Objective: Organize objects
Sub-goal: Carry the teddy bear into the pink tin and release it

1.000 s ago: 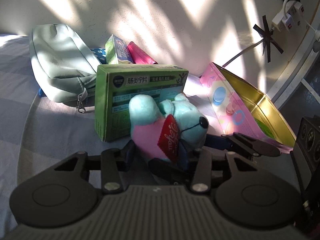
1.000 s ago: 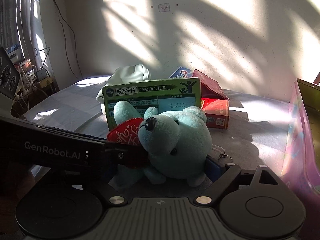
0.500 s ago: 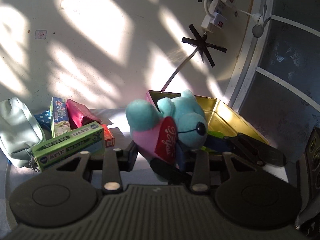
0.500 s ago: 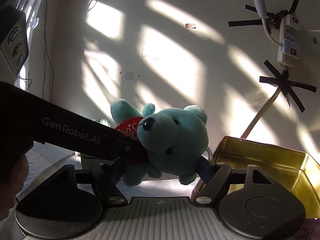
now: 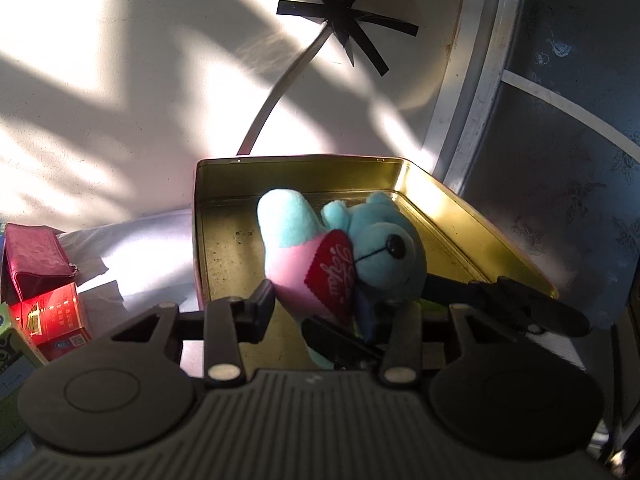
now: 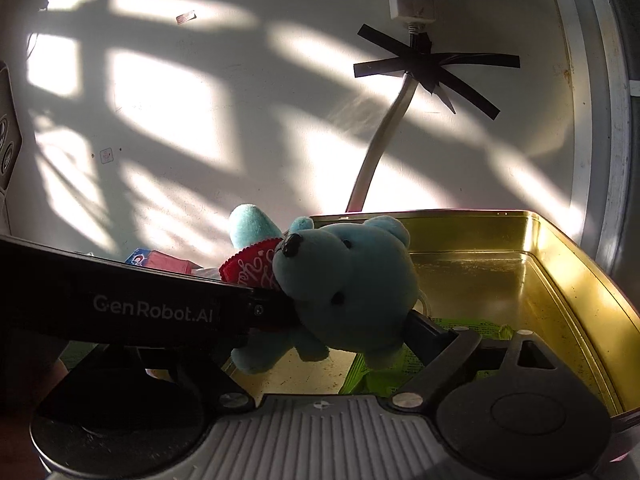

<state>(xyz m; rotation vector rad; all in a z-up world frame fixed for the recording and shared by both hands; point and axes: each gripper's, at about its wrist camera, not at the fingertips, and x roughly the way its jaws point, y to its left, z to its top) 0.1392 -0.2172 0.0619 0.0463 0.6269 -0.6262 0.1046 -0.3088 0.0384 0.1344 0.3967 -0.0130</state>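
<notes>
A teal and pink plush bear (image 5: 352,256) with a red heart is held by both grippers over the open gold tin (image 5: 224,248). My left gripper (image 5: 320,312) is shut on the bear's body. My right gripper (image 6: 320,332) is shut on the bear (image 6: 352,280) from the other side, its fingers crossing the left gripper's. The tin (image 6: 560,280) is gold inside, and a green packet (image 6: 384,372) lies on its floor below the bear.
A red box (image 5: 52,316), a dark pink pouch (image 5: 32,256) and a green box edge (image 5: 12,352) lie left of the tin on a pale cloth. A white wall with a taped cable (image 6: 384,136) and power strip stands behind. A door frame is at right.
Both grippers have carried the bear up off the cloth by the green box and rightward, so it now hangs over the open tin.
</notes>
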